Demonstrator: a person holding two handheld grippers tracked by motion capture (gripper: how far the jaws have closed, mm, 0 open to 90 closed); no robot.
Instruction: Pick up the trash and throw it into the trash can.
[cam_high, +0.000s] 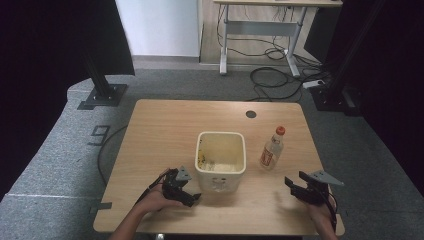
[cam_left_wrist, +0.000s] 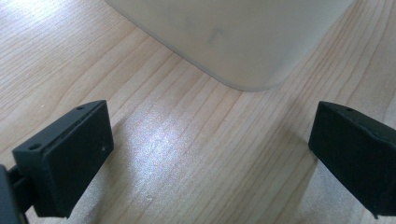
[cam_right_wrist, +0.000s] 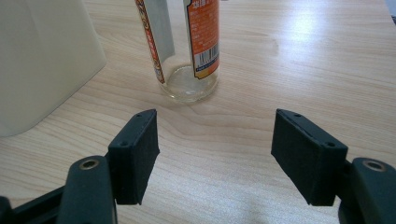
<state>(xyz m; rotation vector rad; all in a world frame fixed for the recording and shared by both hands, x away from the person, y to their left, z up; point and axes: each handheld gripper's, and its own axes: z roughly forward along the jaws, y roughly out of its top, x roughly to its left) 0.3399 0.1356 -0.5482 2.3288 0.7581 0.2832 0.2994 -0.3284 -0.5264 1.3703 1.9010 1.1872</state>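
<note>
1. A cream square bin stands upright near the middle of the wooden table, open top up. Brownish residue marks its inner walls; what it is cannot be made out. In the left claw view the bin's lower corner fills the top of the frame, its rim cut off.
2. A clear bottle with a red cap and an orange label stands upright just right of the bin, apart from it. In the right claw view the bottle is cut off above the label; the print is too small to read. It looks empty, though this is hard to tell.
3. The left claw sits low over the table at the bin's near-left corner, close to it; touching cannot be confirmed. Its jaws are spread wide, nothing between them but bare wood. The person's left hand holds it.
4. The right claw hovers near the table's front right edge, on the near side of the bottle and well apart from it. Jaws spread, nothing between them. The hand behind it is mostly hidden by the claw body.
5. A dark round hole sits in the table's far side. Beyond, on grey carpet, cables lie under a desk whose top is cut off.
</note>
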